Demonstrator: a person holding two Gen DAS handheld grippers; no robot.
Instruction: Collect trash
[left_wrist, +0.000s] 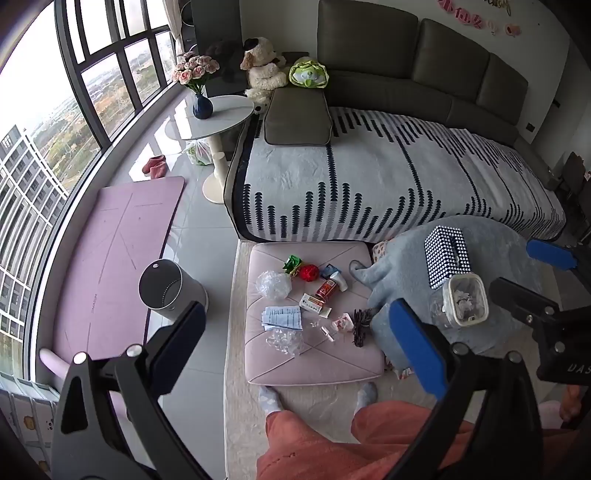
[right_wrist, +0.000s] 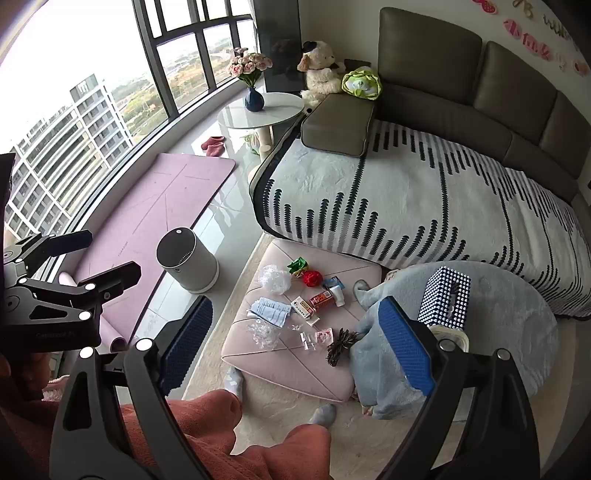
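Both grippers, left gripper (left_wrist: 295, 332) and right gripper (right_wrist: 295, 343), hang spread, empty; crinkly plastic (left_wrist: 273, 284) at centre frame could slip off the ottoman (left_wrist: 314, 369), missing the bin (left_wrist: 166, 288).

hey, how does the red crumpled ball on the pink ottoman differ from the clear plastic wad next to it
The red crumpled ball is opaque, bright and tightly packed; the clear plastic wad is see-through, pale and loosely bunched. The red ball is also the smaller of the two, and it lies nearer the sofa. Both rest on the pink ottoman, crumpled, and neither gripper touches them.
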